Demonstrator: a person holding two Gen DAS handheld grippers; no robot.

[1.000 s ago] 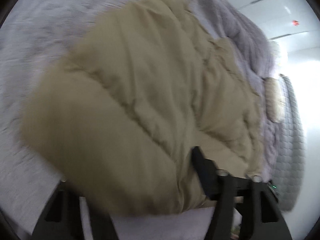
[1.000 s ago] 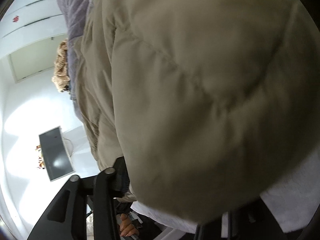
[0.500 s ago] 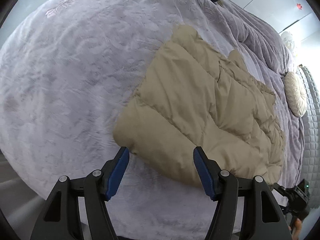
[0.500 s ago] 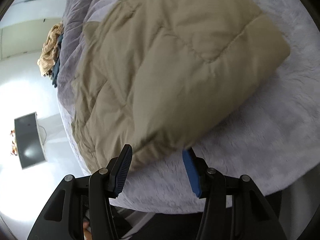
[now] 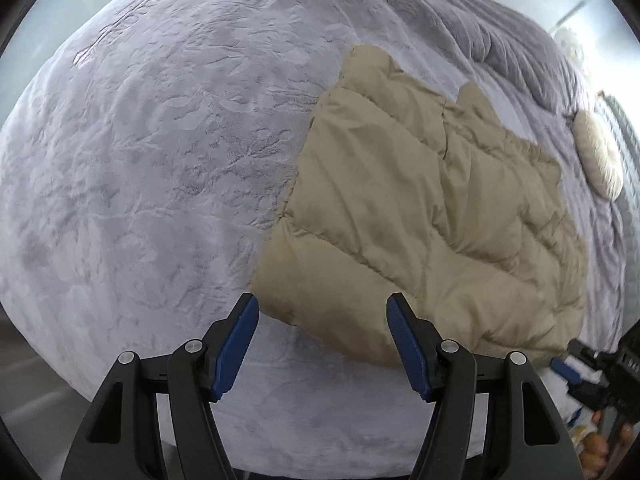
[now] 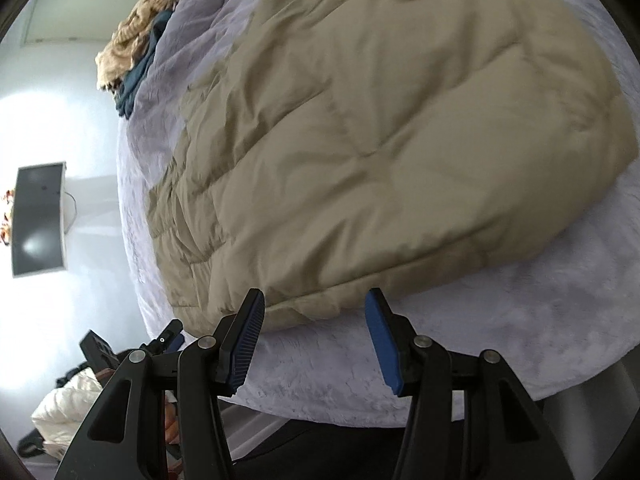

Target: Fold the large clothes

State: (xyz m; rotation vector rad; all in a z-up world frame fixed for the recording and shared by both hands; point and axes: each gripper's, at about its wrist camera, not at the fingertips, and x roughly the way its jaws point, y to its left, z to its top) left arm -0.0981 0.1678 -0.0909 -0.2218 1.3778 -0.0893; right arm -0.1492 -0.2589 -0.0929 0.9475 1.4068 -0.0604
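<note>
A beige quilted puffer coat [image 5: 420, 208] lies folded on the lavender bedspread [image 5: 160, 160], near its front edge. My left gripper [image 5: 322, 300] hovers open above the coat's near left corner, with nothing touching its blue pads. My right gripper [image 6: 315, 296] is also open, its jaws standing apart over the near hem of the coat [image 6: 380, 140] without pressing on it. In the left wrist view the right gripper [image 5: 592, 368] shows at the lower right edge. In the right wrist view the left gripper [image 6: 160, 340] shows at the lower left.
A heap of tan and teal clothes [image 6: 132, 40] sits at the far end of the bed. A round cream cushion [image 5: 600, 156] rests by the headboard side. A dark screen [image 6: 38, 218] hangs on the wall, and a white puffy garment [image 6: 68, 412] lies below the bed's edge.
A second ago the coat filled both views, close and blurred among the fingers. It now lies flat on the bed. Both grippers have let go and drawn up and back from it.
</note>
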